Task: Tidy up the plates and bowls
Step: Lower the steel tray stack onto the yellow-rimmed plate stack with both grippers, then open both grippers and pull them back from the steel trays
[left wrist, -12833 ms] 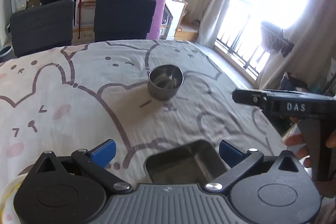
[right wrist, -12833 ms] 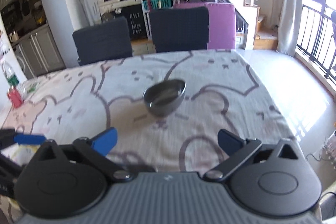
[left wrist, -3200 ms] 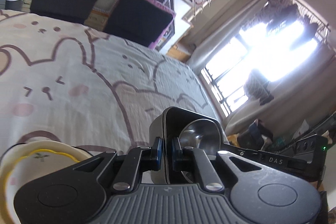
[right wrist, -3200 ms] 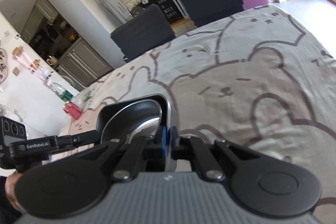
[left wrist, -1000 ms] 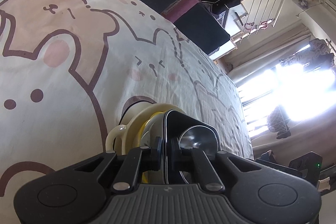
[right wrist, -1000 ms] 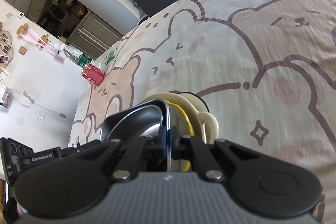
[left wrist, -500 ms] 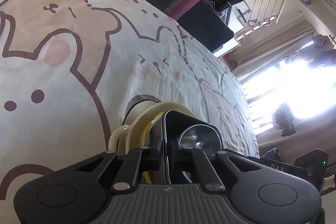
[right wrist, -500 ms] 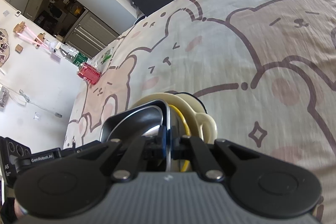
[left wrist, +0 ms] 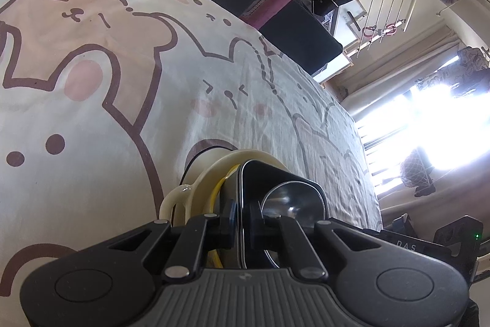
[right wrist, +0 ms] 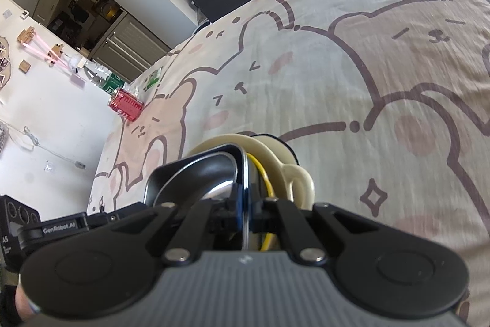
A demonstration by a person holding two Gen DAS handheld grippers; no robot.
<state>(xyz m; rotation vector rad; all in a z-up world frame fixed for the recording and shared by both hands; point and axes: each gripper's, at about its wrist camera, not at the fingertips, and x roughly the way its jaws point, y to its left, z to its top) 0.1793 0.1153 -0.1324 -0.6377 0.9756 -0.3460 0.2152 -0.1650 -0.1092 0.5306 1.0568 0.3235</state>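
Glossy metal tray (left wrist: 275, 176), polished steel bowl (left wrist: 291, 201), glazed cream ceramic dish (left wrist: 208, 170), creased cotton tablecloth (left wrist: 153, 100), matt black plastic gripper (left wrist: 242, 213)

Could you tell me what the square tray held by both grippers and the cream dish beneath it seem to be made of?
Square metal tray: probably stainless steel, given its thin bright rim and mirror-like reflections. Cream dish with looped handle: likely glazed ceramic, being thick, glossy and yellow-lined; hard plastic is possible.

The metal tray (left wrist: 275, 183) hides most of the cream dish (left wrist: 196, 189) under it. Each gripper's black body covers the tray's near part. The window (left wrist: 428, 124) is too bright to see through.
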